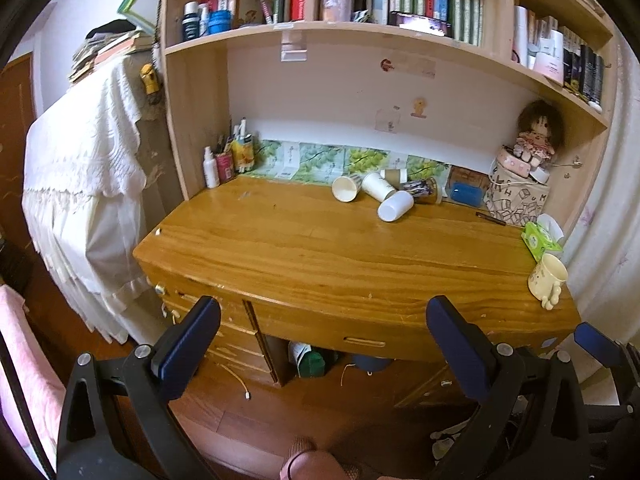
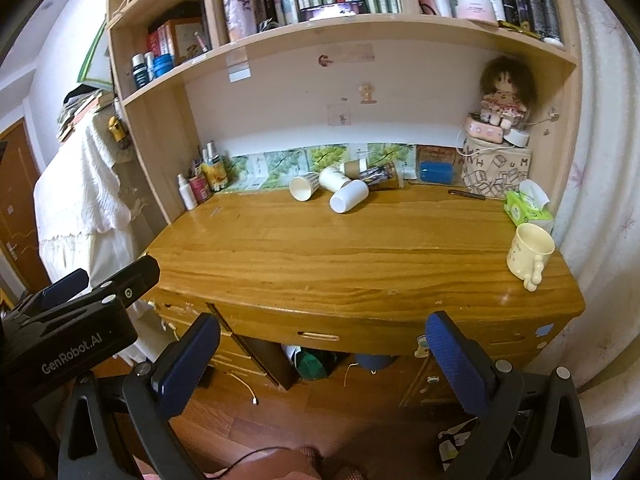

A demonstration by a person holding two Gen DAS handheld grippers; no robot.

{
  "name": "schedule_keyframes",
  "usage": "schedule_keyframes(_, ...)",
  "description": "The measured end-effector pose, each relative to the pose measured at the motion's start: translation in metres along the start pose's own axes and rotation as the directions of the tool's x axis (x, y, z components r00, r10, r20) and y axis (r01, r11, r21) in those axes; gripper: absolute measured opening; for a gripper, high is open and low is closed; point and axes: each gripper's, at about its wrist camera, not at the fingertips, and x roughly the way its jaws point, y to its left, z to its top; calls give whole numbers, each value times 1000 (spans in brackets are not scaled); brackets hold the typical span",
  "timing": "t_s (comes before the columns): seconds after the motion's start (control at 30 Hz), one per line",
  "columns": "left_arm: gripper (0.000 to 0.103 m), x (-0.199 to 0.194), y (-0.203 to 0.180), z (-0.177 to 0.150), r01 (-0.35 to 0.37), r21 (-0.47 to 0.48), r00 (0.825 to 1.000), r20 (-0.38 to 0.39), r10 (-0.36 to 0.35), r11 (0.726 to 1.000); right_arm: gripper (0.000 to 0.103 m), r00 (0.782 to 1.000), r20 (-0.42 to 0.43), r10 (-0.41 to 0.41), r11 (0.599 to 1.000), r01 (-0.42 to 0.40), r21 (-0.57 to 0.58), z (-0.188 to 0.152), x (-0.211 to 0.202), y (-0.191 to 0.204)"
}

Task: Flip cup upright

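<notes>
Far back on the wide wooden desk (image 1: 320,248), close to the wall, lies a small heap of cups on their sides. The one in front is a plain white paper cup (image 1: 395,206) lying flat. Its round end faces the cameras and a bit to the left, and its long body runs back and to the right, toward the other cups. I cannot tell if that round end is the bottom or the open mouth. Just behind it lies a second white paper cup with dark print (image 1: 378,186), and to the left a cup with an open cream mouth (image 1: 346,188) that points forward. A brown paper cup (image 1: 394,176) and a dark patterned cup (image 1: 420,190) lie behind them, touching the heap.

The left gripper (image 1: 324,340) hangs in front of the desk edge, low down, over the floor. Its blue pads are spread wide and hold nothing. The right gripper (image 2: 322,352) is the same: pads wide apart, nothing between them, also in front of the desk edge. Both are well apart from the cups.

From each gripper the white cup lies ahead, up and far back across the desk. In the right view it sits almost straight ahead, so I think the right hand has the easier reach.

A cream mug with a knobbly handle (image 2: 530,254) stands upright near the right edge of the desk, well apart from the heap.
</notes>
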Motion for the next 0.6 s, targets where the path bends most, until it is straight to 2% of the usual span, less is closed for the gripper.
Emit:
schedule_keyframes(0.33, 103, 7, 6, -1, -26, -41, 999, -29, 25, 999, 103, 997, -30, 71, 997, -71, -19, 3, 11, 2)
schedule_keyframes(0.6, 103, 34, 5, 9, -48, -49, 997, -62, 44, 998, 103, 995, -1, 99, 995, -99, 16, 22, 27, -10)
